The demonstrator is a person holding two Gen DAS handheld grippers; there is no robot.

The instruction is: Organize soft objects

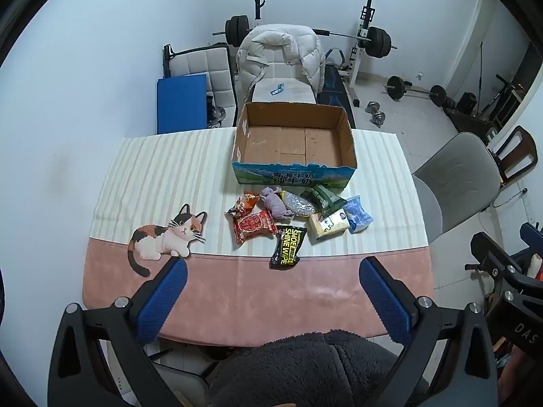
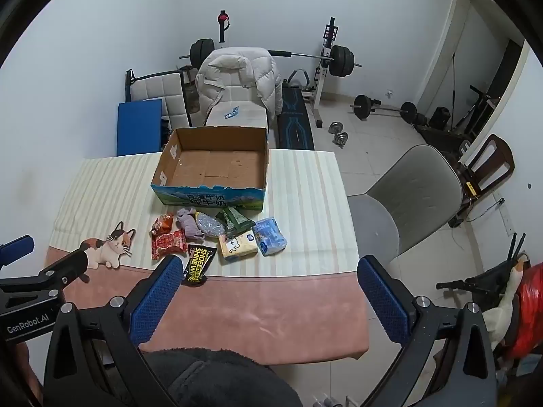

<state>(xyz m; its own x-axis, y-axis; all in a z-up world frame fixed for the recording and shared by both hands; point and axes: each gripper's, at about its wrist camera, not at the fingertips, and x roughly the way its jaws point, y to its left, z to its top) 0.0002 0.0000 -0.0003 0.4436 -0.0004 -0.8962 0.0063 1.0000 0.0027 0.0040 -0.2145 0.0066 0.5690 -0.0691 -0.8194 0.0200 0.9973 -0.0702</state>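
Note:
An empty cardboard box [image 1: 293, 142] [image 2: 212, 166] stands at the table's far side. In front of it lies a cluster of soft packets: a red snack bag [image 1: 254, 226] [image 2: 168, 242], a black shoe-wipes pack [image 1: 287, 246] [image 2: 199, 263], a purple soft toy [image 1: 275, 203] [image 2: 189, 224], a silver pouch [image 1: 297, 204] [image 2: 210, 225], a green pack [image 1: 324, 198] [image 2: 235, 220], a yellow tissue pack [image 1: 328, 225] [image 2: 237, 246] and a blue tissue pack [image 1: 357, 215] [image 2: 269, 235]. My left gripper [image 1: 273, 300] and right gripper [image 2: 268, 300] hover open over the pink near edge, holding nothing.
The table wears a striped cloth with a pink border [image 1: 258, 291] and a cat print [image 1: 166, 235]. A grey chair [image 2: 404, 200] stands at the right. Beyond the table are a chair with a white jacket [image 1: 280, 57], a blue mat [image 1: 181, 103] and weights.

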